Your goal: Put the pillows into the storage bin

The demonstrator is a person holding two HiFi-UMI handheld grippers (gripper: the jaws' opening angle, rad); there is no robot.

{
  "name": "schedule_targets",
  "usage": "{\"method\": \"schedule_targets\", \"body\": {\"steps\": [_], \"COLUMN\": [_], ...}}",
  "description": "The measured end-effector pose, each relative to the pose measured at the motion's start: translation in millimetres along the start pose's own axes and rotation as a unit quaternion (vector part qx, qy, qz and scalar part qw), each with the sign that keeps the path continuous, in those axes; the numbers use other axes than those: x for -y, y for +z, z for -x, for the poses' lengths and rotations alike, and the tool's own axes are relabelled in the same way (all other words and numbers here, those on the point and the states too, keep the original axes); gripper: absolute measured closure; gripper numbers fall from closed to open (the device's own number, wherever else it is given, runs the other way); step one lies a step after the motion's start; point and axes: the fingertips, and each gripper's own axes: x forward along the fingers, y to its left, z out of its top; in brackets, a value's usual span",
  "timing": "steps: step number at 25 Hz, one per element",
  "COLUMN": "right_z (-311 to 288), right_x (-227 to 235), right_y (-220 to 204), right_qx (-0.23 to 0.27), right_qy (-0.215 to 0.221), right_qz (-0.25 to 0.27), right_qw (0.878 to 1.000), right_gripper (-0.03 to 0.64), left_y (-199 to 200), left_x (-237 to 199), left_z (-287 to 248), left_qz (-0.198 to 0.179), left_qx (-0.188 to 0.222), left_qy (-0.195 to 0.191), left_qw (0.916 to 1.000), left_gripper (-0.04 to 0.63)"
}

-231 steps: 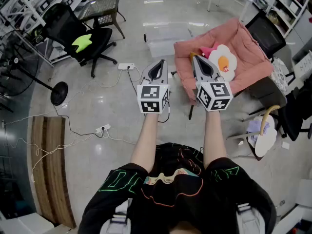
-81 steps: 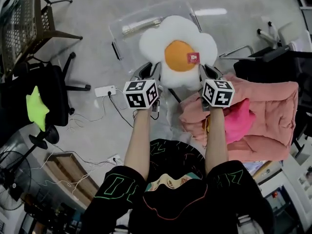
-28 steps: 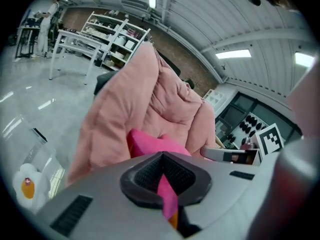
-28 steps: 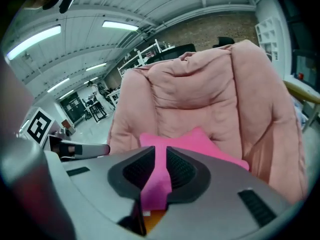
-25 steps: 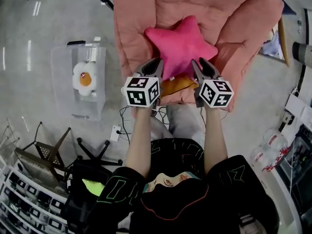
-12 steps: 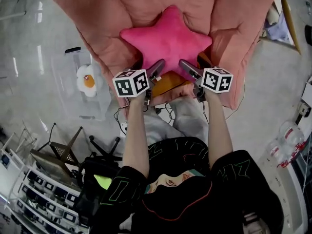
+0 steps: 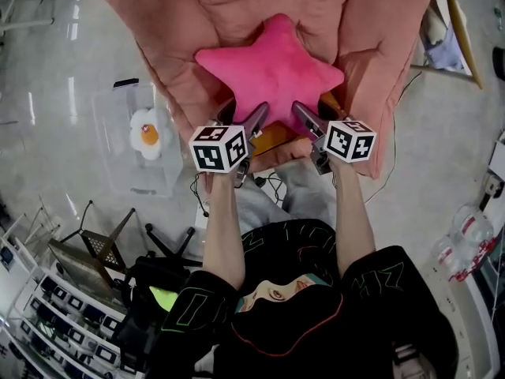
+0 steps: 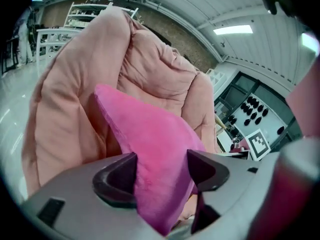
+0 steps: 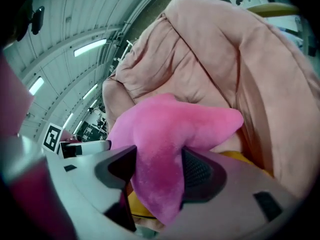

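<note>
On the armchair (image 7: 197, 14), gripping the star pillow (image 7: 272, 69) | closing left gripper (image 7: 242, 117) on one tip | closing right gripper (image 7: 314, 115) on another

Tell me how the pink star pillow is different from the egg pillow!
Shape: the pink star pillow has five points; the egg pillow is round and white with a yellow middle.
Place: the star pillow lies on the pink chair; the egg pillow sits in the clear storage bin.
Grip: the left gripper and right gripper, jaws just closing, pinch the star pillow; no gripper holds the egg pillow.
Both look soft.
</note>
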Motion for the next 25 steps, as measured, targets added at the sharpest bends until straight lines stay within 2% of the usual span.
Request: {"method": "schedule_targets", "body": {"steps": [8, 14, 20, 25], "right_z": [30.9, 26.9, 0.8, -57.0], "right_x": [-87.9, -170.4, -247.2, -326.9], "right_y": [17.7, 38.2, 31.2, -0.7], "right_qx": [0.040, 0.051, 0.041, -0.002], "right_qy": [0.009, 0.028, 0.028, 0.065], "right_qz": [0.077, 0.156, 0.220, 0.277], "right_qw": [0.996, 0.986, 0.974, 0.959], "right_gripper": [0.333, 0.332, 0.328, 0.323], "left_y": [24.1, 51.5, 53.8, 34.3], "left_x": [7.2, -13.6, -62.3, -136.4], "left_z": [88.3, 159.9, 221.2, 288.1], "left_qz": [-0.004, 0.007, 0.042, 0.095], "left_qx": [0.082, 0.160, 0.216, 0.265], "left_qy": [-0.013, -0.027, -0.033, 0.003], "left_qw": [0.9966, 0.9867, 0.9749, 0.9595], "left_gripper": [0.279, 0.279, 0.278, 0.275]}}
